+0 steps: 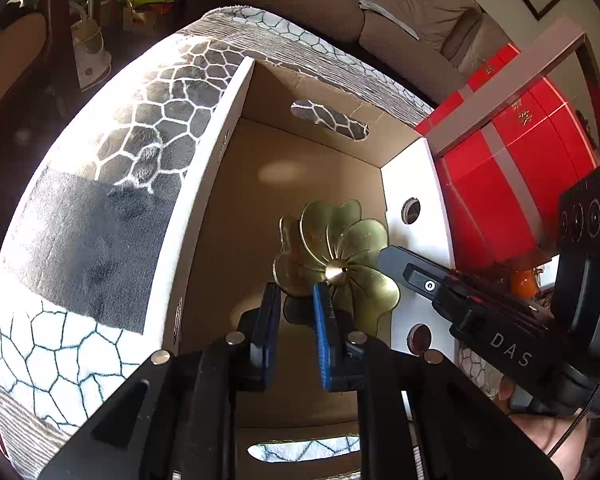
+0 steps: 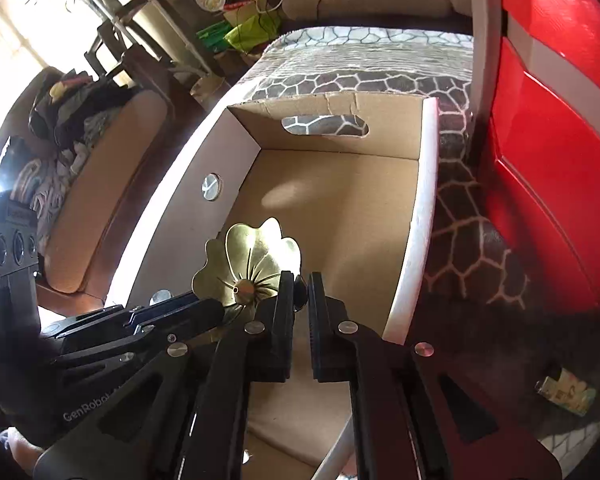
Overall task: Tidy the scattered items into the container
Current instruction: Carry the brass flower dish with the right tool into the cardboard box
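I held the brass flower ornament (image 1: 336, 256) over the open cardboard box (image 1: 236, 200), both tools pinched on it at once. My left tool (image 1: 296, 300) stood nearly closed, its blue pads gripping a thin petal edge. My right tool (image 2: 298, 288) was closed almost completely on the rim at the opposite side. The box floor looked bare, so by my judgement nothing had gone in yet; this piece was not yet released, and a small printed packet (image 2: 566, 390) lay out on the blanket (image 1: 112, 184). The ornament was thin, shiny scalloped metal with a small cone at its centre. The box was matte corrugated card with cut-out handles; the blanket was plush, web-patterned.
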A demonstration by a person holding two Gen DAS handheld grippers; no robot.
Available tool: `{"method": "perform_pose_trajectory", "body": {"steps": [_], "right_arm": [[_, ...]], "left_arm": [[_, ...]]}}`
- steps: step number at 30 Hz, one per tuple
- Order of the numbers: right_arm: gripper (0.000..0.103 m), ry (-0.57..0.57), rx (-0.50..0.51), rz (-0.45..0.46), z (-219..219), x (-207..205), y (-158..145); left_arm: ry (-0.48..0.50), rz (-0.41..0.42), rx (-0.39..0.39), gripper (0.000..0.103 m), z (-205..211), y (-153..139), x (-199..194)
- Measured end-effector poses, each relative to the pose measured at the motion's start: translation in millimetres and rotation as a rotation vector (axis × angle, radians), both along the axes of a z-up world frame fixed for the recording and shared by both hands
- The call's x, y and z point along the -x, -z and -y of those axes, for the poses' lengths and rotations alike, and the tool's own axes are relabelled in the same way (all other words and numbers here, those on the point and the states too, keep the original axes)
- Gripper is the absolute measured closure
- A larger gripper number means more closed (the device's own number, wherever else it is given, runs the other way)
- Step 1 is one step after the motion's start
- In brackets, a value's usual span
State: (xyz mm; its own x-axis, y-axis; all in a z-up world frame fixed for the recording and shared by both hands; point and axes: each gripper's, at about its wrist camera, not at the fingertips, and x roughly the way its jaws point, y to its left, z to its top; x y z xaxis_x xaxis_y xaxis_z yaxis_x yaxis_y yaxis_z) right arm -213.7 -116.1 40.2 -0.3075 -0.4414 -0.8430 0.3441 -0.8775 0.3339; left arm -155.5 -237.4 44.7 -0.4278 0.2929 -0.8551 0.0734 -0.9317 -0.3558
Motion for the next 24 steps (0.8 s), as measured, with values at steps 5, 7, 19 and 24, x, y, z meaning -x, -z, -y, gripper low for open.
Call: {"method": "perform_pose_trajectory", "body": {"steps": [5,7,19,24], "right_arm": [[0.094,-0.079,-0.164,-0.025,21.5,6.5,0.0],[0.094,-0.126,-0.251,-0.039,33.7,7.2,1.6],[0.102,-0.186,-0.362,-0.048,41.2,18.9,3.2],[0.097,-0.159,-0.256,-0.045,25.8,12.7,-17.9]], "left_arm": [[0.008,0.010,0.061,0.086,-7.8,6.6,5.1],[0.006,0.018,0.089,0.086,-9.8,8.3,6.1],[-0.029,0.055,0.073,0.086,-8.8,18.7,8.4],[-0.159,0.027,-0.144,0.078,27.3,-2.8,-12.9]]}}
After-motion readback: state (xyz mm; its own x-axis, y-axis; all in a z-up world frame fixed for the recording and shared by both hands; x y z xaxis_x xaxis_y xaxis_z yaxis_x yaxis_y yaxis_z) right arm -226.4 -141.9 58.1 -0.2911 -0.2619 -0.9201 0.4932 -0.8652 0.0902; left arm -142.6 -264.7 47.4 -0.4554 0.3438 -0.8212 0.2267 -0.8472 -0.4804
